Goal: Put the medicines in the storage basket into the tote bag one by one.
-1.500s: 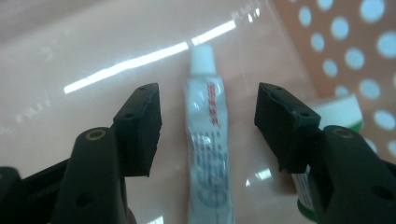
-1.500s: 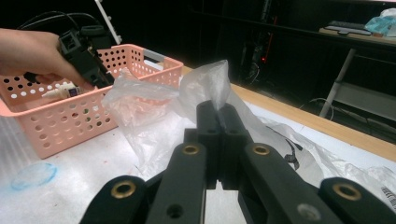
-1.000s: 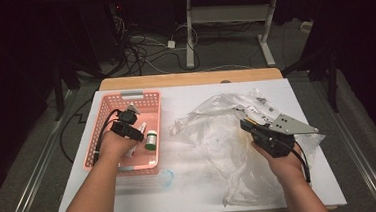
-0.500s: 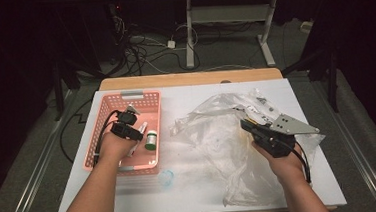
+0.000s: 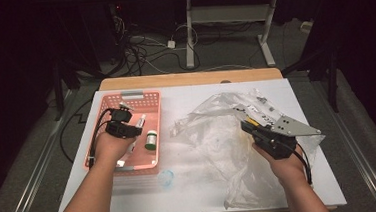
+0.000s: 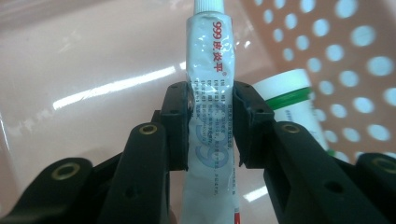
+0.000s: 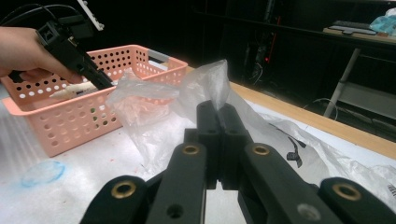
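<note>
Here a person sits at a white table (image 5: 202, 195) and works with a hand-held gripper in each hand. The left gripper (image 6: 210, 123) reaches down into a pink perforated basket (image 5: 148, 98) at the table's left side. Its two black jaws have just been closing and now press on either side of a white ointment tube (image 6: 208, 70) with red lettering, gripping it across the body with the white cap pointing away from the camera. In the high view the tube (image 5: 139, 122) pokes out beyond the left gripper (image 5: 133, 131), over the basket floor; whether it has cleared the floor cannot be told. Gripping mid-body likely keeps the soft tube from swinging as it comes out.

Just beside the tube, inside the basket, lies a small white bottle with a green band (image 5: 150, 139), untouched.

On the right half of the table a crumpled clear plastic bag (image 5: 213, 134) is spread out. The right gripper (image 7: 218, 116) has its jaws fully closed on a pinched fold of this bag (image 7: 205, 84), lifting that edge above the table. Holding the film up this way probably keeps the bag's mouth raised and ready, so the tube can be carried across and dropped inside.

A faint blue mark (image 5: 166, 176) sits on the table just in front of the basket.
</note>
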The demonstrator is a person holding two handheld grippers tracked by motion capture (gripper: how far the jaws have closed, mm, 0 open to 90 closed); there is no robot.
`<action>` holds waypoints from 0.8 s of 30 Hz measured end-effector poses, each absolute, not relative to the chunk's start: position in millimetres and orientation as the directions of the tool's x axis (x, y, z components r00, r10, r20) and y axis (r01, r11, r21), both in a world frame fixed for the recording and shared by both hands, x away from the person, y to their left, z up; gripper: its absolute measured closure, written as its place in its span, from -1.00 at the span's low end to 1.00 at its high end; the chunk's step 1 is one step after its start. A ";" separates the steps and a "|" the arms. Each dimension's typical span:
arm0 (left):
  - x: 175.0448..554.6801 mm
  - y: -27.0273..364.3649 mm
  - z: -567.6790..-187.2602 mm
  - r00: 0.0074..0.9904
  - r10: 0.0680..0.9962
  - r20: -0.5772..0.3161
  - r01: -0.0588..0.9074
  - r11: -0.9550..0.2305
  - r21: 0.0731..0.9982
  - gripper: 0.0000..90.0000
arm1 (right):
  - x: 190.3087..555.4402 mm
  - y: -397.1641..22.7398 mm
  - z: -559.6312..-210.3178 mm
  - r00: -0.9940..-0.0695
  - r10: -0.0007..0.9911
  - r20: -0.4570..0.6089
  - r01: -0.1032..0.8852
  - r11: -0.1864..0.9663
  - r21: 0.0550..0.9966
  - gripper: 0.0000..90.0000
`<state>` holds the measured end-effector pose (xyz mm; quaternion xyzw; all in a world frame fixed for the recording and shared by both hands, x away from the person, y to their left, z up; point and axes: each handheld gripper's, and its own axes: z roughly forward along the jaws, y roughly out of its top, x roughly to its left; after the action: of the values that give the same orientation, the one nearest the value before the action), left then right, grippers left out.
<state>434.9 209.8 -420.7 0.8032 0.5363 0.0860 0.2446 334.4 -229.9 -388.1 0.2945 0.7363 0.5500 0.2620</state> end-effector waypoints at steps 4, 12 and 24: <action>425.2 206.9 -415.8 0.428 0.895 -0.126 0.790 -0.303 0.533 0.49 | 330.0 -231.1 -385.4 -0.694 0.717 -0.065 0.145 0.228 0.963 1.00; 408.8 207.3 -408.6 0.435 0.892 -0.120 0.739 -0.278 0.614 0.49 | 320.4 -231.9 -383.5 -0.698 0.710 -0.090 0.136 0.255 0.957 1.00; 393.8 214.8 -404.6 0.464 0.876 -0.129 0.650 -0.238 0.722 0.49 | 320.2 -234.9 -388.9 -0.699 0.710 -0.086 0.136 0.250 0.959 1.00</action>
<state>393.8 214.8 -404.6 0.7717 0.4945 0.1533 0.3695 320.2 -234.9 -388.9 0.2840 0.7450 0.5425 0.2647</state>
